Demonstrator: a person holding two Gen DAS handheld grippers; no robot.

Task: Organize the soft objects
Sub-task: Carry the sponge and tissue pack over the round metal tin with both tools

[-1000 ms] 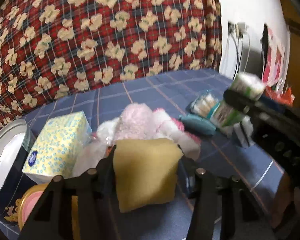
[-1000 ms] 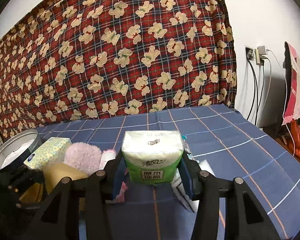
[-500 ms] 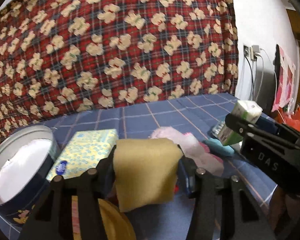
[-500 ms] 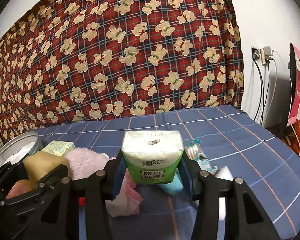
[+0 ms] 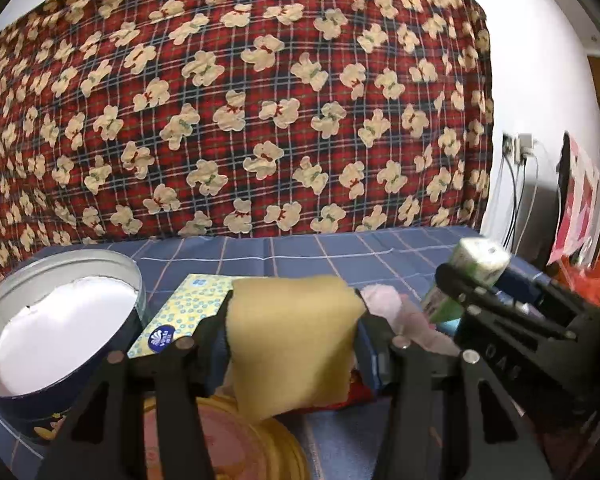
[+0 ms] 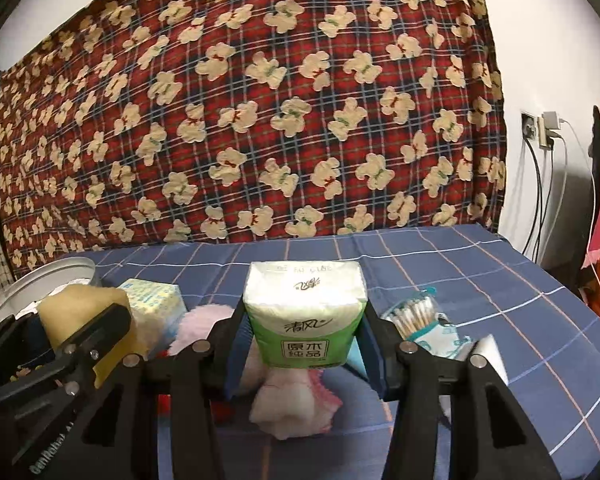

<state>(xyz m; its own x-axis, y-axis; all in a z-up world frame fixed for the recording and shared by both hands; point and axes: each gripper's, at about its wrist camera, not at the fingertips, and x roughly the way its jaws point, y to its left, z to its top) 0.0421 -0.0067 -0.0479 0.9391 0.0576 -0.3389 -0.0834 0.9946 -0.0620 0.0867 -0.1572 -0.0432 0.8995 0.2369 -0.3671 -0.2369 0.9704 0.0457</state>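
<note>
**Two grippers, two soft loads above a checked table**

Left wrist view: the left gripper (image 5: 294, 330) is clamped on a yellow sponge (image 5: 292, 340), its fingers pressing both sides and the sponge bulging above and below them. Under it lies a round pink-and-yellow lid (image 5: 228, 440). To the left stands an open round tin (image 5: 60, 320) with a white inside and a dark blue wall. Just behind the sponge, a yellow tissue box (image 5: 180, 312) with blue dots lies on the blue checked table (image 5: 300, 252). A pink plush (image 5: 396, 312) shows to the right of the sponge. Farther right, the right gripper (image 5: 472, 276) enters from the edge, holding a green-and-white tissue pack (image 5: 476, 264). A red plaid cloth (image 5: 240, 100) printed with bears hangs behind the table.

Right wrist view: the right gripper (image 6: 304, 336) is closed on the tissue pack (image 6: 304, 316), held upright between the fingers, off the table (image 6: 480, 272). Below it lies the plush (image 6: 292, 396), pink and white. To the right, a packet of cotton swabs (image 6: 416, 316) rests on the table. At left, the left gripper (image 6: 88, 332) holds the sponge (image 6: 80, 308) near the tin (image 6: 48, 280), with the tissue box (image 6: 156, 300) just behind.
</note>
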